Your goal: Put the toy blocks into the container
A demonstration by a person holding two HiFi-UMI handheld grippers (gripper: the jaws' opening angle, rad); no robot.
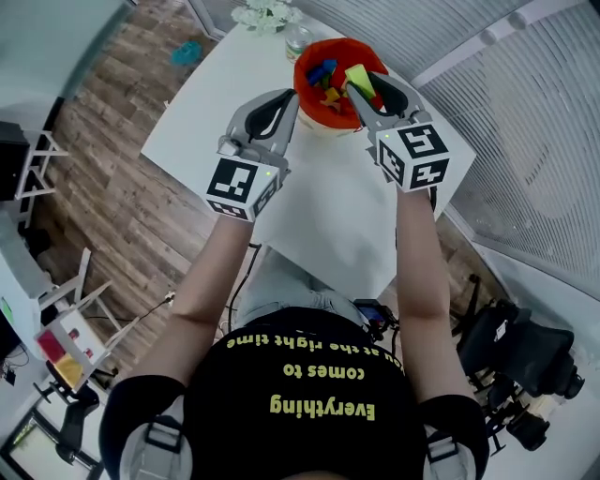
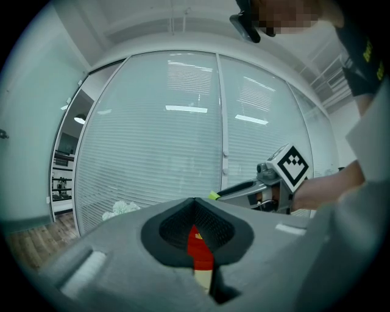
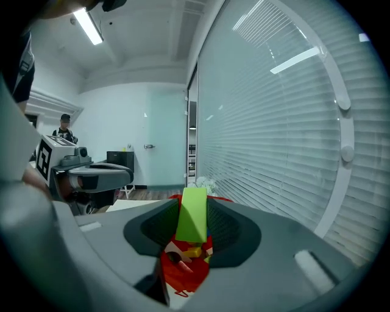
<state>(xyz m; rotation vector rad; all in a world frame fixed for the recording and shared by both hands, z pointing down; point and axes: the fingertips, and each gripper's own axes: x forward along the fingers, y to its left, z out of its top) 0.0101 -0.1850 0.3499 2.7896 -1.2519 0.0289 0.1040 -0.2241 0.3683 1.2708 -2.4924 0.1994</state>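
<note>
A red container stands at the far end of the white table and holds several coloured blocks. My right gripper is over its right rim, shut on a lime-green block. In the right gripper view that green block stands upright between the jaws, with the container and its blocks below. My left gripper hovers at the container's left rim, its jaws together with nothing in them. Through their thin slit in the left gripper view, the red container shows.
White flowers and a glass stand behind the container at the table's far corner. The table's edges drop to a wood floor on the left. A wall of blinds runs along the right. A person stands in the distance.
</note>
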